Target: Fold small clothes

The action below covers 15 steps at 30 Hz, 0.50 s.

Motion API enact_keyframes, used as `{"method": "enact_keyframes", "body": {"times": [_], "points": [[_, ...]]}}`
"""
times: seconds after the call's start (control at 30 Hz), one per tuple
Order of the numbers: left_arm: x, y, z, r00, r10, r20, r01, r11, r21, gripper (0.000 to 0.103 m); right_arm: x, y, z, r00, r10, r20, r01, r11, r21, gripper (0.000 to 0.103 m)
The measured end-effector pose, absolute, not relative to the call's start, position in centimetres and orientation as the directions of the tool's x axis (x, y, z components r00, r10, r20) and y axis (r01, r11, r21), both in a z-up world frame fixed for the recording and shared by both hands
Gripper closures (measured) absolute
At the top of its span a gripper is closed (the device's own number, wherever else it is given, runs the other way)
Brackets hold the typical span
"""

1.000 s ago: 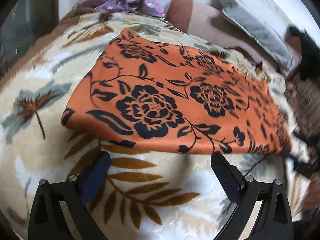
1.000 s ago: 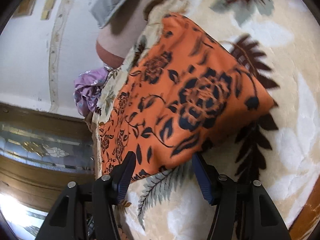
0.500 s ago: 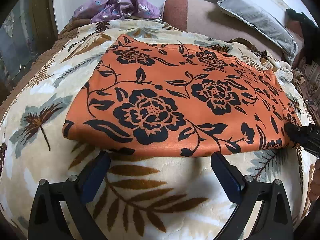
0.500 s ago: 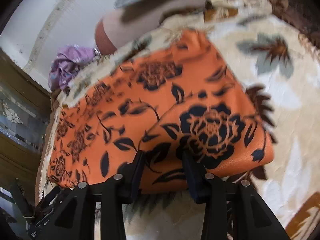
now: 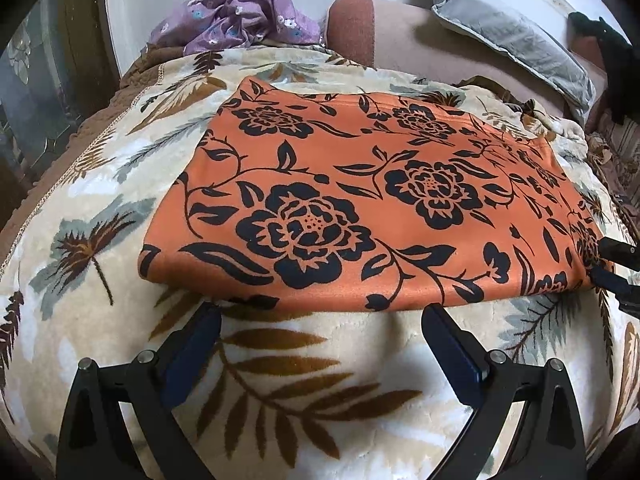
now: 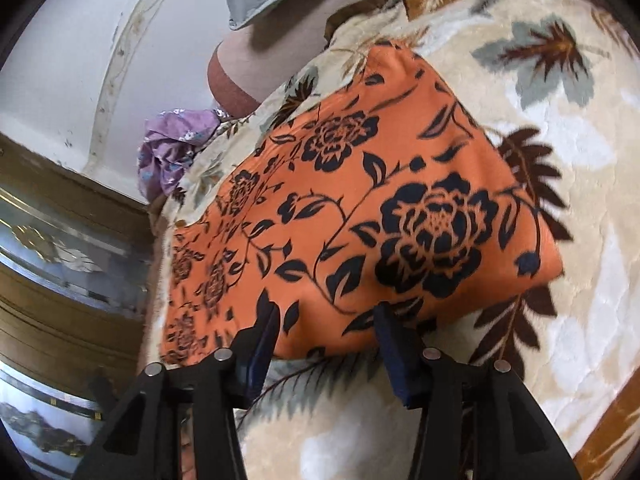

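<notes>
From the left wrist camera, an orange cloth with big black flowers (image 5: 360,208) lies flat on a soft cream blanket with brown and grey leaves (image 5: 300,392). The cloth looks folded, with a smooth thick edge on the near side. The left gripper (image 5: 320,320) sits low over the blanket, just in front of that near edge. Its two fingers are spread wide and hold nothing. The left fingertip (image 5: 208,316) is right at the edge of the cloth; I cannot tell if it touches. At the far right, the black tips of the right gripper (image 5: 608,264) meet the cloth's right corner. Behind the cloth are a crumpled purple cloth with small flowers (image 5: 236,20), a brown and pink cushion (image 5: 384,36) and a grey pillow (image 5: 512,36).

From the right wrist camera, the orange cloth (image 6: 380,220) fills the middle and lies on the blanket (image 6: 560,140). The right gripper (image 6: 328,312) is at the cloth's near edge. Its fingers are spread apart, one on each side of a bit of that edge, with a gap between them. They are not pinched on it. The purple cloth (image 6: 172,148) is far back on the left.
</notes>
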<state>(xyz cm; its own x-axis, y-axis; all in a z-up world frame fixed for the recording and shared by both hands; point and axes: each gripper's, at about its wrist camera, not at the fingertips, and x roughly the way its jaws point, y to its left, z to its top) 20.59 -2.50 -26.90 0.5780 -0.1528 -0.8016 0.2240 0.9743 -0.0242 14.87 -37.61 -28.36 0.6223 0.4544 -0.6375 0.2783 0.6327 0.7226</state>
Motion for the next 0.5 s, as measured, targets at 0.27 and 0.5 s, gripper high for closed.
{"method": "enact_keyframes", "body": {"times": [0.27, 0.5], "points": [[21.0, -1.2, -27.2, 0.515, -0.24, -0.823, 0.225, 0.964, -0.14, 0.003, 13.6, -39.1, -31.1, 0.588, 0.508, -0.629, 0.393, 0.501, 0.771, 0.043], [23.2, -0.3, -27.5, 0.46, -0.381, -0.802, 0.164, 0.924, -0.345, 0.002, 14.0, -40.8, -32.9, 0.663, 0.498, -0.559, 0.439, 0.346, 0.829, 0.04]]}}
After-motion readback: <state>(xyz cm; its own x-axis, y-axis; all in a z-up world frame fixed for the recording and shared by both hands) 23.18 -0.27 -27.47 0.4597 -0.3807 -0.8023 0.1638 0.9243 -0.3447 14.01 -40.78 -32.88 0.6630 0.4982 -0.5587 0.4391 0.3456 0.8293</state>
